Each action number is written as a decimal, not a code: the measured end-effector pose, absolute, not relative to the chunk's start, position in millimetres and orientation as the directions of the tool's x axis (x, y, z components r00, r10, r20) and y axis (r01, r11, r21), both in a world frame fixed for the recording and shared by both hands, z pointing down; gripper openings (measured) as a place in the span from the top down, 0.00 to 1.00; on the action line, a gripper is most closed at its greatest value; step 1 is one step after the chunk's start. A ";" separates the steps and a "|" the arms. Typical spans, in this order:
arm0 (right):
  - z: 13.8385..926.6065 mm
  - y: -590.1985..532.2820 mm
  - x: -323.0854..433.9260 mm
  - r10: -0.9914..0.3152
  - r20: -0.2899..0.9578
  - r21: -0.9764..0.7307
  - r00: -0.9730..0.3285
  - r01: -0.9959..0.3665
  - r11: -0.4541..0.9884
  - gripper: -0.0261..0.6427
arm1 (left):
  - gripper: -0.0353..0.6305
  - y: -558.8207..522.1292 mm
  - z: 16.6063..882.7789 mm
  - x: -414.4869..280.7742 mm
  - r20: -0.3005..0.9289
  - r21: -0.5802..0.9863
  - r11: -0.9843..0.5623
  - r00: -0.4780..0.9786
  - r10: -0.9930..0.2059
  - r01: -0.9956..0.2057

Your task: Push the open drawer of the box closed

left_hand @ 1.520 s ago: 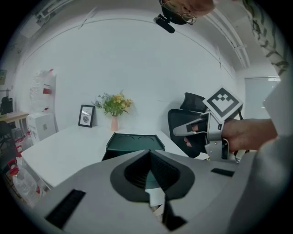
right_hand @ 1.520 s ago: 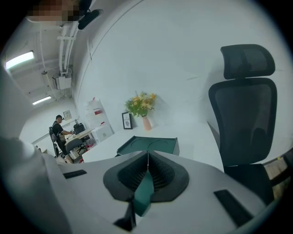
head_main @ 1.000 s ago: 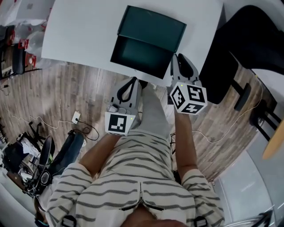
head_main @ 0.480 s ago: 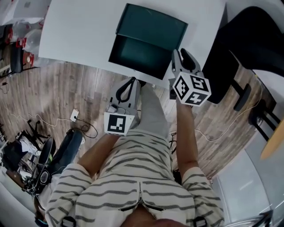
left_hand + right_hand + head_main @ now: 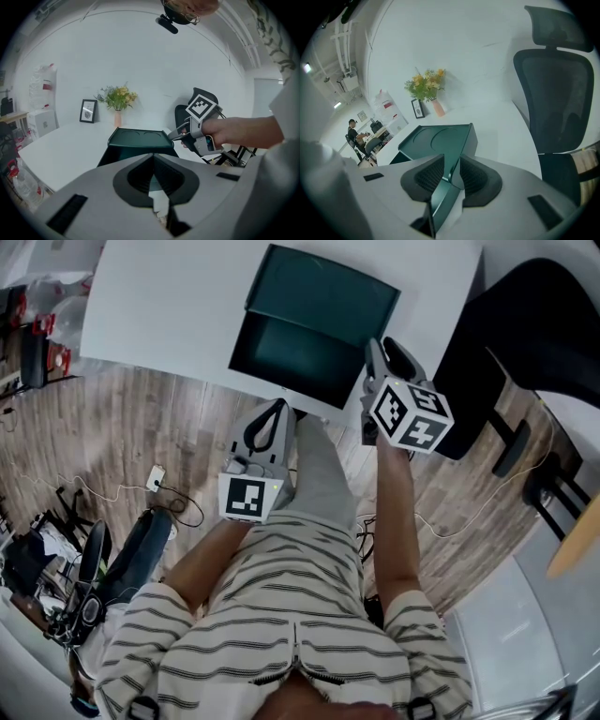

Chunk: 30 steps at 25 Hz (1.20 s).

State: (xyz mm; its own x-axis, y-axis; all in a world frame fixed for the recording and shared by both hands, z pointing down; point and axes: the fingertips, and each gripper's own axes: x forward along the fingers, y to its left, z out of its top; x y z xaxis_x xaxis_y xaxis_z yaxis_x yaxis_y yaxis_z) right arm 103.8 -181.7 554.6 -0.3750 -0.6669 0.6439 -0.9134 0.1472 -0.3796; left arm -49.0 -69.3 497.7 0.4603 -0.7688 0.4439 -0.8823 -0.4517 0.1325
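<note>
Open drawer [image 5: 111, 157] of the box [image 5: 138, 138], mostly hidden behind left gripper [image 5: 153, 155]

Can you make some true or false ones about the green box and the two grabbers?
The drawer is open. True.
The left gripper holds the box. False: it is shut on nothing.
The right gripper is shut tight. False: its jaws stand apart and have just been opening, with the drawer's edge between them.
Some flowers stand on the table. True.
</note>
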 end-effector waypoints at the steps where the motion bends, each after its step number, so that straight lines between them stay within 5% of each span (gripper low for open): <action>1: 555.5 -182.3 104.6 -0.663 0.648 -0.383 -0.375 -0.913 0.143 0.82 | 0.94 -69.6 497.9 -48.4 0.444 0.131 -0.452 0.460 -0.769 -0.882; 30: 566.4 -190.7 107.5 -0.561 0.706 -0.447 -0.433 -0.886 0.121 0.84 | 0.94 -54.7 542.6 -61.8 0.520 0.074 -0.441 0.412 -0.748 -0.895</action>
State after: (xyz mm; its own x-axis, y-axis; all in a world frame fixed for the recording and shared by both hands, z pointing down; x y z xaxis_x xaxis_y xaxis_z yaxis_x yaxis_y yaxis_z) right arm 107.5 -190.7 566.4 -0.4326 -0.5611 0.7057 -0.8863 0.1213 -0.4469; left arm -61.8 -54.7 542.6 0.4118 -0.7481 0.5203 -0.8945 -0.4408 0.0742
